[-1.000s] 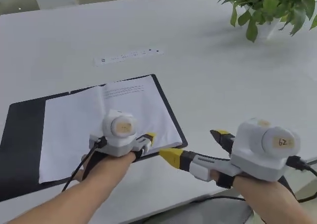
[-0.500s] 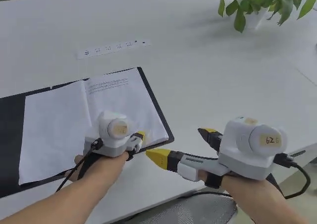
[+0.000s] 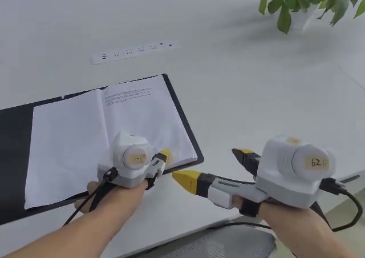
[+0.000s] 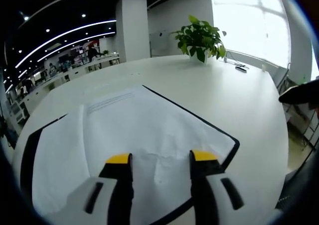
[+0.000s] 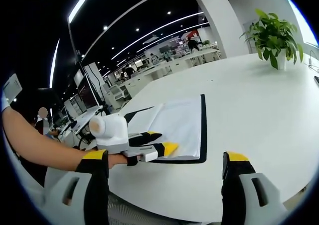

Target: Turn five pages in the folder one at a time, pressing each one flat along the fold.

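The black folder (image 3: 11,149) lies open on the white table, its white pages (image 3: 85,138) spread flat, with printed lines at the top of the right page (image 3: 142,121). My left gripper (image 3: 157,165) hovers over the right page's near corner. In the left gripper view its yellow-tipped jaws (image 4: 162,158) stand open above the page (image 4: 149,130), holding nothing. My right gripper (image 3: 214,165) is off the folder's right edge, near the table's front edge, jaws wide open and empty. The right gripper view has its own open jaws (image 5: 164,155), the left gripper (image 5: 149,146) and the folder (image 5: 184,120).
A white power strip (image 3: 134,51) lies beyond the folder. A potted plant (image 3: 302,4) stands at the far right, also in the left gripper view (image 4: 199,36). The table's front edge (image 3: 188,221) runs just under both hands. An office with desks lies behind.
The head camera has shifted, so the whole picture moved. Both grippers hold about the same places relative to the folder, and both stay open.
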### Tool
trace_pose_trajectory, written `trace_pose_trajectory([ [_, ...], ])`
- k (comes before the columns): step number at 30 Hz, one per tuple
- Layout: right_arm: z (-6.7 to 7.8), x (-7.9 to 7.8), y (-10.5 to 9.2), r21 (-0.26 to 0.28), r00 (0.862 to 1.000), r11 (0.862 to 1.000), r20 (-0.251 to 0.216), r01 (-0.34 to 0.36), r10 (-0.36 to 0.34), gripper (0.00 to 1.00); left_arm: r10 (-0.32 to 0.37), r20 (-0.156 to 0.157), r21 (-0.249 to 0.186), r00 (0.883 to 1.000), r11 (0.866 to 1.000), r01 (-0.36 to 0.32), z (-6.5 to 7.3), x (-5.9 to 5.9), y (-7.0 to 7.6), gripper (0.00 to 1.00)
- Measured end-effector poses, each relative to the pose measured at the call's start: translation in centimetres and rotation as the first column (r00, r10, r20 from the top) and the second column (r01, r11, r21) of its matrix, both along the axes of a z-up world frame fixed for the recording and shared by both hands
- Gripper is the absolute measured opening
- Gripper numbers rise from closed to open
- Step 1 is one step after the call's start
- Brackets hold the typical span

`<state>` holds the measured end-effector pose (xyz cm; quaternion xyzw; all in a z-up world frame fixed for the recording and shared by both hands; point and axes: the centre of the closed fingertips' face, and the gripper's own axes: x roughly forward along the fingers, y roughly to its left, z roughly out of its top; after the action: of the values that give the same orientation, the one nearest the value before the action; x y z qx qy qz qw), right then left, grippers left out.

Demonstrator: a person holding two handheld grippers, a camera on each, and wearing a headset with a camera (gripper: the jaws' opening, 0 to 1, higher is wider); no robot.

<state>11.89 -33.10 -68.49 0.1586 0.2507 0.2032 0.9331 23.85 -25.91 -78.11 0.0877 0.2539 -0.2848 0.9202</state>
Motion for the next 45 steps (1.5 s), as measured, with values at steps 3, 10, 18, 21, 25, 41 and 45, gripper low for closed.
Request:
trace_pose_trajectory([
  [3, -0.1, 0.1, 0.0, 0.002, 1.0, 1.0, -0.005, -0.001, 0.001, 0.95, 0.004, 0.0, -0.005, 1.0, 1.0, -0.004, 0.0, 0.0, 0.1, 0.43],
  [10, -0.2, 0.3, 0.2, 0.004, 1.0, 1.0, -0.008, -0.004, 0.004, 0.95, 0.023, 0.007, -0.015, 1.0, 1.0, -0.023, 0.1, 0.3, 0.5, 0.35],
  [18, -0.5, 0.4, 0.4, 0.003, 1.0, 1.0, -0.014, -0.008, 0.008, 0.95, 0.007, 0.014, -0.01, 1.0, 1.0, -0.006, 0.1, 0.2, 0.3, 0.28],
  [21, -0.6, 0.4, 0.4, 0.005, 1.0, 1.0, -0.017, -0.01, 0.01, 0.95, 0.024, 0.019, -0.001, 1.0, 1.0, -0.024, 0.1, 0.5, 0.5, 0.16],
  [25, -0.5, 0.5, 0.6, 0.004, 1.0, 1.0, -0.016, -0.013, 0.013, 0.95, -0.004, 0.017, 0.021, 1.0, 1.0, 0.004, 0.0, 0.6, 0.8, 0.09],
  [41, -1.4, 2.4, 1.3, 0.027, 0.998, 0.999, -0.041, -0.038, 0.039, 0.89, 0.026, -0.034, -0.035, 0.999, 0.999, -0.027, -0.1, 0.5, 0.6, 0.03],
  [45, -1.5, 3.1, 2.8, 0.116, 0.994, 0.992, -0.091, -0.052, 0.063, 0.81, 0.032, -0.046, -0.047, 0.998, 0.998, -0.034, -0.1, 0.5, 0.6, 0.03],
])
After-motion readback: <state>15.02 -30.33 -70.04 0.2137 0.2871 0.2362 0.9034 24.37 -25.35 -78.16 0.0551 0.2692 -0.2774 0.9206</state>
